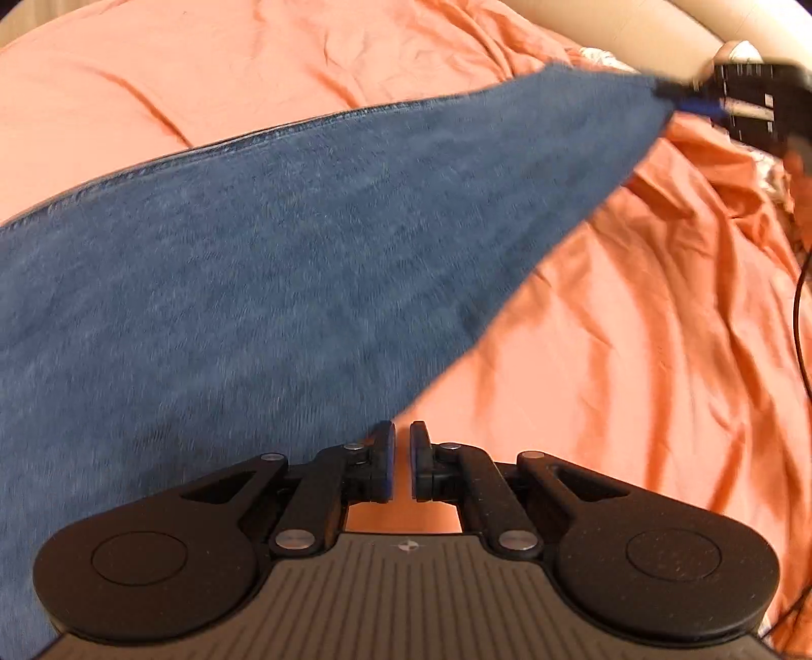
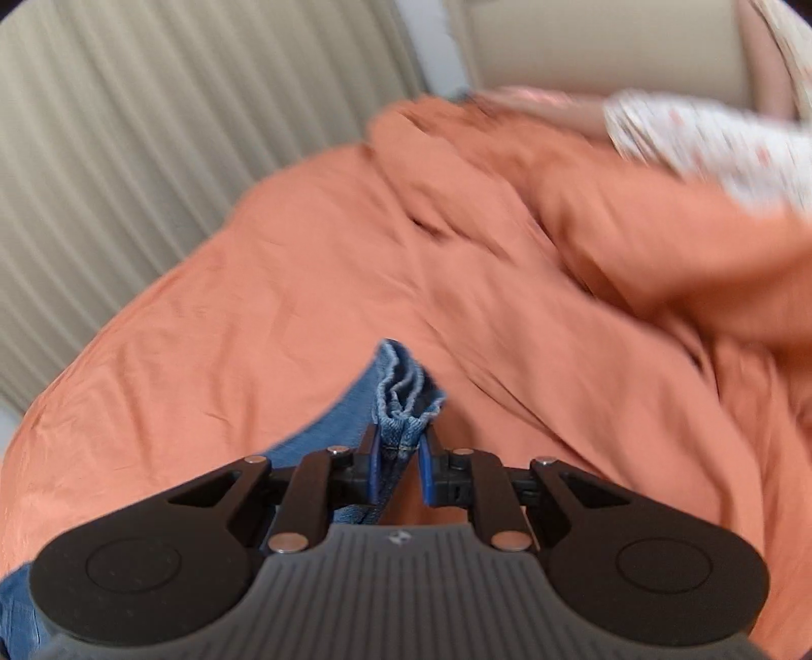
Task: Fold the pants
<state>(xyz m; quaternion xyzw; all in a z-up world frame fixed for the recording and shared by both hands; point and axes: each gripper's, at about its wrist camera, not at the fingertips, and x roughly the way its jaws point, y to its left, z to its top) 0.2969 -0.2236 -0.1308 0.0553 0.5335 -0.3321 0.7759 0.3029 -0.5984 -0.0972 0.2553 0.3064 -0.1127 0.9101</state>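
**Jeans lifted by the hem, left hand free**

Orange bedsheet fills most of both views, creased all over and bunched into thick folds at the far right of my right-hand camera. Behind it in that view: a pale ribbed wall panel on the left and a beige padded headboard at the top. A white floral-print cloth lies at the upper right, past the bunched sheet; blurred, can't say what it is.

Blue jeans are the next biggest thing. In my left camera they span from the lower left up to a narrow tip at the upper right, pulled taut in a long wedge above the sheet. A stitched seam runs along the upper edge. Lower edge is motion-blurred.

My right gripper is clamped on the jeans: the layered hem sits pinched between the blue pads, and a frayed fold of denim sticks out beyond the fingertips. The rest of the fabric trails down and left under the gripper body. The same gripper shows in the left camera at the upper right, blurred, right where the denim tip ends.

My left gripper is closed down to a thin slit with nothing in it; only sheet shows through the gap. Its left finger sits just at the jeans' lower edge; contact unclear.

A thin dark cable runs down the right edge of the left view.
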